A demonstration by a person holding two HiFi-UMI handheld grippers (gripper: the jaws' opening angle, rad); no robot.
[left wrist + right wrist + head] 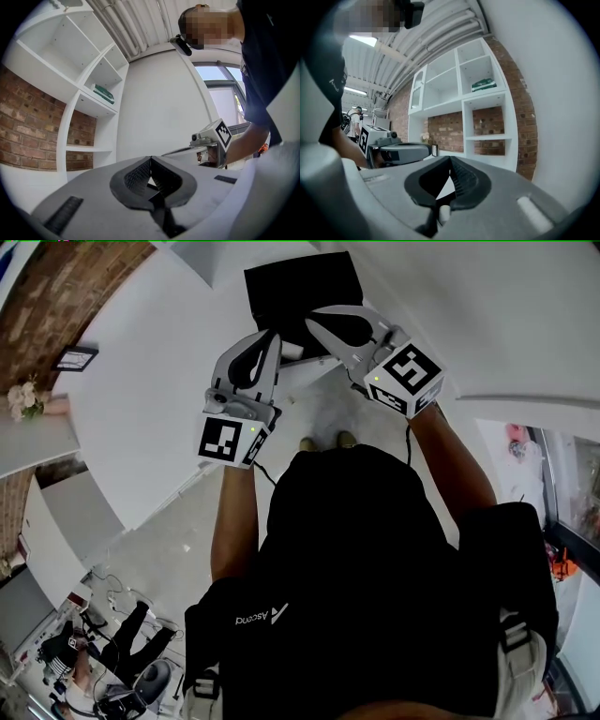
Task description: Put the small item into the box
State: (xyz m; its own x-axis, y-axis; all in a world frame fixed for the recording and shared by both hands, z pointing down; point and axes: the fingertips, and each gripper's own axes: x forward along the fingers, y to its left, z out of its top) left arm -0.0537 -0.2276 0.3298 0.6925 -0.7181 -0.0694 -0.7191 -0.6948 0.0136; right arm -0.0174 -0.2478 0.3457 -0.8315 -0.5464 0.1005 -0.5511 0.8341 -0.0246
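Both grippers are held up in front of the person's chest, side by side and apart from each other. My left gripper (270, 336) has its jaws closed tip to tip with nothing between them, as the left gripper view (150, 159) shows. My right gripper (315, 321) is shut too, its pads meeting on nothing in the right gripper view (450, 158). A black square box (305, 292) lies on the floor beyond the jaw tips in the head view. I see no small item in any view.
White shelving (483, 112) with a brick back holds a green book (104, 93). White table tops (141, 381) flank the floor strip where the person's shoes (323, 442) stand. Bags and gear (112, 652) lie at the lower left. Another person (351, 122) stands far off.
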